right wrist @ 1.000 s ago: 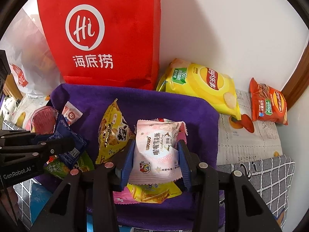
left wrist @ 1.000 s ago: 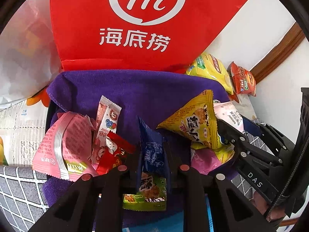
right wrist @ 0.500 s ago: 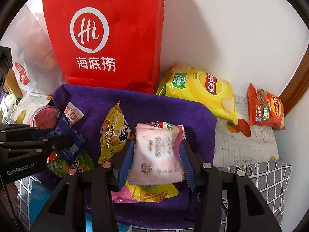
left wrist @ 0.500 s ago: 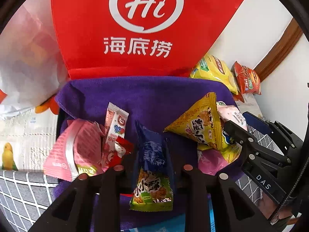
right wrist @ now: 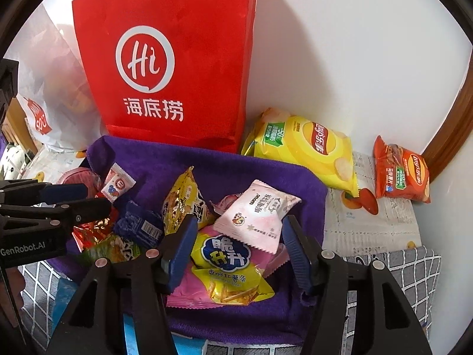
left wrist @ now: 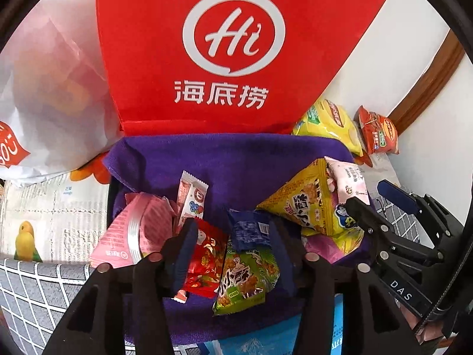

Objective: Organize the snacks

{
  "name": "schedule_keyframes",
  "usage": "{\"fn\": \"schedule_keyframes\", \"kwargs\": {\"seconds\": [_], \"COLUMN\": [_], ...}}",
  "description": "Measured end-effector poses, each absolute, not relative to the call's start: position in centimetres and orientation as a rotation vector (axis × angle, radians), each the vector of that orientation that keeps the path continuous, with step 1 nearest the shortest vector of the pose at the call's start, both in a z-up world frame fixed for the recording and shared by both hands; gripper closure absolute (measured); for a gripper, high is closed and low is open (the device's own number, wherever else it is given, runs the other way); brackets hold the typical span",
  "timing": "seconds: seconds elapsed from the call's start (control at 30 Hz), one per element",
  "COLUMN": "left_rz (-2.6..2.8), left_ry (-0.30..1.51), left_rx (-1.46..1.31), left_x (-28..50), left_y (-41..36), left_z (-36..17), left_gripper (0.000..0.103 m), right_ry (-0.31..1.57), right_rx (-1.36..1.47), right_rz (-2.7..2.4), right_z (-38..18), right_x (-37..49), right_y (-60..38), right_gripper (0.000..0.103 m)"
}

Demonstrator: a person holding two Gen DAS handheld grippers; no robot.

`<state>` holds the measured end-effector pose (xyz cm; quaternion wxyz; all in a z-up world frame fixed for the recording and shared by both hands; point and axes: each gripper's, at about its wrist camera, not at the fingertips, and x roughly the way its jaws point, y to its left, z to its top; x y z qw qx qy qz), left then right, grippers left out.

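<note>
Both claws have just been opening over the purple-lined bin (right wrist: 310, 189). Left claw (left wrist: 233, 242) is standing apart, blue-green packet (left wrist: 246, 263) lying loose between, long axis pointing away. Right claw (right wrist: 239, 242) is likewise apart; pink "wowo" packet (right wrist: 257, 217) tilted crosswise inside. Red bag (right wrist: 165, 59) reading "Hi 海底捞"; claw bodies marked "GenRobot.AI", "DAS".

My left tongs (left wrist: 233, 236) have just spread apart, and the blue and green packet (left wrist: 246, 254) they clamped now lies loose between them on the purple cloth (left wrist: 236, 162). My right tongs (right wrist: 238, 236) have also just widened, letting the pink packet (right wrist: 254, 213) tip over onto the pile, clear of both pads.
</note>
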<state>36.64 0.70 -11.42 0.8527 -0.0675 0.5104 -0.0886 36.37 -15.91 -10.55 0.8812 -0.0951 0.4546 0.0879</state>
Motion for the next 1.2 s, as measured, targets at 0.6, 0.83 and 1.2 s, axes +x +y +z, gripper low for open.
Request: {"fn": "schedule_keyframes", "kwargs": {"seconds": [0.6,0.83,1.2], "left_rz": [-0.145,-0.146,-0.112], "left_ry": [0.964,0.929,0.81], "left_rx": [-0.105,-0.087,-0.08], "left_x": [31.7,26.4,16.3], "left_y": [0.4,0.3,0.3], "left_z": [-6.3,-4.7,-1.8], "left_gripper": [0.04,0.033,0.021], "right_ry": [0.899,0.898,0.858], "right_rx": [-0.164,-0.105,-0.055], "right_rz": [0.176,0.163,0.128], "right_z": [-5.8,-4.4,-1.9], "right_x": [31.4,27.3,18.7], "right_y": [-15.2,-16.5,-18.3], "right_gripper": [0.04,0.04,0.035]}}
